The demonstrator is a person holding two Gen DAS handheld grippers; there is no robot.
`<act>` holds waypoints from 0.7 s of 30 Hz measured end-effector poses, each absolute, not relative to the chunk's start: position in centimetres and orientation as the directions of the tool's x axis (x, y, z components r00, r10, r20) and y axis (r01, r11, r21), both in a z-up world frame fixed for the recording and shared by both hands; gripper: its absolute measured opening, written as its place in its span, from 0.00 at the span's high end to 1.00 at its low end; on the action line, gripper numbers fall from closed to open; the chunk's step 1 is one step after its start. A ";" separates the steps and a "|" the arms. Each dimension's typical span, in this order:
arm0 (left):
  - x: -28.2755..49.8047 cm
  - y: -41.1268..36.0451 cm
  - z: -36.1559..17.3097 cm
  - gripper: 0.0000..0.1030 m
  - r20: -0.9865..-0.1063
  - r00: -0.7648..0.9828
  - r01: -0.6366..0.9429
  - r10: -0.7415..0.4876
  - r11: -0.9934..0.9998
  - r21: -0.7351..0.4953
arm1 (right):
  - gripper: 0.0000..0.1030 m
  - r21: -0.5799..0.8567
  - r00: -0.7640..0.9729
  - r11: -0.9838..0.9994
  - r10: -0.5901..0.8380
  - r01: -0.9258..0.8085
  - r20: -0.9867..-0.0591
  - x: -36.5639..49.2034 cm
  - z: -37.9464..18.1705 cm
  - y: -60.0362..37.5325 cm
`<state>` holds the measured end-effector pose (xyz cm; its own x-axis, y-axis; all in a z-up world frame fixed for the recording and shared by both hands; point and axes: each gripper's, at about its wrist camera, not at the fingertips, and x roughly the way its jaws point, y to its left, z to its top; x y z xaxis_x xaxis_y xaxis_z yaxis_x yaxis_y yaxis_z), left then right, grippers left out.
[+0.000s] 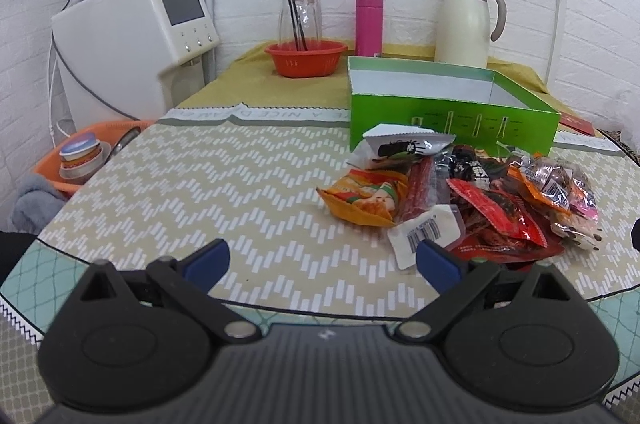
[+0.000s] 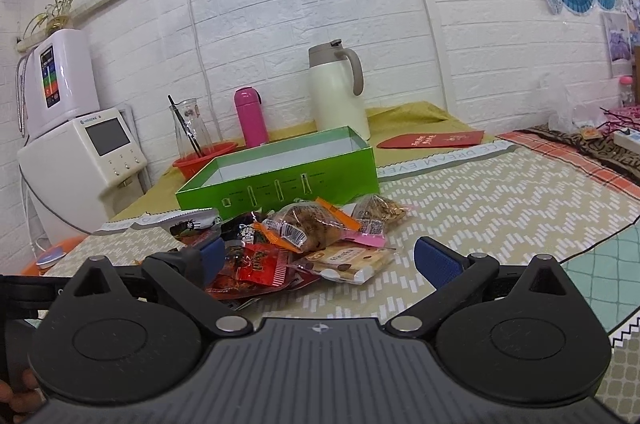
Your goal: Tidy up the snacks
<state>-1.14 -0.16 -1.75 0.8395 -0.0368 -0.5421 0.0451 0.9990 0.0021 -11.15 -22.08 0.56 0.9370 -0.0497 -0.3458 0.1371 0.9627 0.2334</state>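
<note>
A pile of snack packets lies on the patterned tablecloth in front of an open, empty green box. In the right wrist view the pile sits just ahead of the box. My left gripper is open and empty, low over the table, left of the pile; its right finger is near a white barcode packet. My right gripper is open and empty, with its fingers either side of the pile's near edge, by a cream biscuit packet.
Behind the box stand a cream thermos jug, a pink bottle, a glass carafe in a red basket, and a white water dispenser. An orange basin sits low left. A red envelope lies right.
</note>
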 end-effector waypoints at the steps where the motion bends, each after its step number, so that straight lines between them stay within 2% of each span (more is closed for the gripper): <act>1: -1.2 -0.1 -1.7 0.06 -0.542 0.840 0.045 -0.039 0.999 -0.001 | 0.00 0.227 0.936 0.964 -0.051 0.136 -0.347 -11.1 0.6 -22.0; 15: -1.1 -0.5 -2.2 0.06 -0.547 0.835 0.063 -0.055 0.998 -0.003 | 0.00 0.176 0.937 0.973 -0.082 0.149 -0.340 -11.3 0.5 -21.5; 21: -1.1 -0.4 -2.4 0.06 -0.551 0.833 0.061 -0.056 0.998 -0.008 | 0.00 0.230 0.916 0.969 0.009 0.091 -0.401 -10.4 -0.1 -21.9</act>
